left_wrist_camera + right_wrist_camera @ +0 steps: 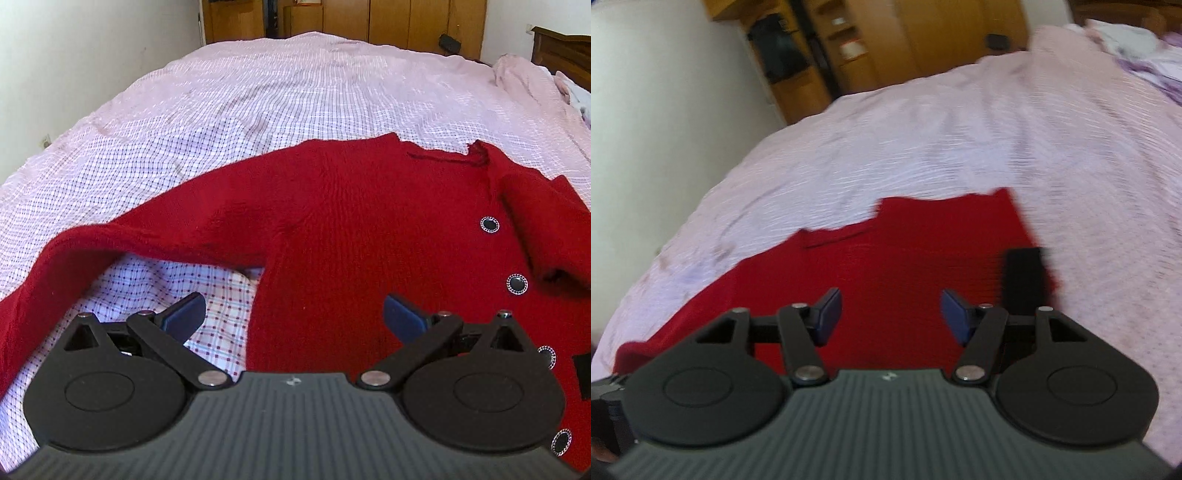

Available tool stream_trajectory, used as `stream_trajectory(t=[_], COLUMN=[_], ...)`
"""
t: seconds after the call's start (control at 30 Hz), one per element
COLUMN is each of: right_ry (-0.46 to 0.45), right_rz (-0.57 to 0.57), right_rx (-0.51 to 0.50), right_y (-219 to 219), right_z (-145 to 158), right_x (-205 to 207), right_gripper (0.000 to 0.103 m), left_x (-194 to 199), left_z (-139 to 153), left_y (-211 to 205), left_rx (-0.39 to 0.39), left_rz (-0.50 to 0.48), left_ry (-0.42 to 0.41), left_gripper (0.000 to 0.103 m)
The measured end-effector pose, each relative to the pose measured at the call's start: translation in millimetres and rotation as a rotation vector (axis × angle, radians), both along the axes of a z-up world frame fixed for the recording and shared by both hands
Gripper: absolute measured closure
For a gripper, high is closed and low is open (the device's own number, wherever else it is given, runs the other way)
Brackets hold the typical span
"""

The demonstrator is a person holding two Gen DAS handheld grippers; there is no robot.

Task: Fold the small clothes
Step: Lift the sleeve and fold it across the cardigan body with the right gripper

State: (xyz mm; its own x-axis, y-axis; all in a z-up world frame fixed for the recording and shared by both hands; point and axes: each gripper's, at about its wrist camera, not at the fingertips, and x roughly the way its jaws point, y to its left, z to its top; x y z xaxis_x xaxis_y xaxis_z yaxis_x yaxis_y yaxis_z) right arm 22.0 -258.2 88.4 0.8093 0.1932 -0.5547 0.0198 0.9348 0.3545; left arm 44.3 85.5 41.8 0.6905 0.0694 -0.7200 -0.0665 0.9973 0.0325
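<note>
A small red knitted cardigan (351, 214) with dark round buttons (489, 224) lies flat on the bed. Its left sleeve (92, 243) stretches out to the left; its right sleeve (535, 229) is folded over the front. My left gripper (293, 314) is open and empty, just above the cardigan's left side near the armpit. In the blurred right wrist view the cardigan (905, 258) lies under my right gripper (890, 317), which is open and empty. A black patch (1023, 280) sits on the cardigan's right edge.
The bed is covered by a pink checked sheet (258, 92). Bunched bedding (517, 70) lies at the far right by the wooden headboard (561, 51). Wooden wardrobes (351, 18) stand beyond the bed and a white wall (74, 55) runs along the left.
</note>
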Motion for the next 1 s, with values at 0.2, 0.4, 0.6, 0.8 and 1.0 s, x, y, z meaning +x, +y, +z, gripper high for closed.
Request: stream_trajectory(t=[0.2,0.4,0.6,0.8,1.0], right_ry=[0.068,0.132,0.134,0.119,0.111], right_rz=[-0.145,-0.121,-0.094,-0.062,-0.028], right_rx=[-0.039,-0.032,-0.054,-0.002,0.087], right_y=[-45.4,-45.5,-40.6,-40.9,-43.0], right_z=[-15.5,-34.8,-47.7,-54.0,-50.5], right_x=[-8.9,-2.3,5.1,4.6,0.8], right_gripper=[0.040,0.040,0.040,0.047,0.086], left_x=[0.0,1.6,0.4,-1.2,-4.3], left_z=[-4.5,-5.7,-10.2,-15.2,-18.0], left_y=[-1.0,0.3,4.1,8.1,9.5], left_rx=[0.017,0.023,0.042,0.008,-0.003], left_rz=[0.010,0.030,0.045,0.055,0.054], left_ry=[0.025,0.036,0.043,0.045,0.037], left_gripper=[0.000,0.000,0.000,0.000,0.000])
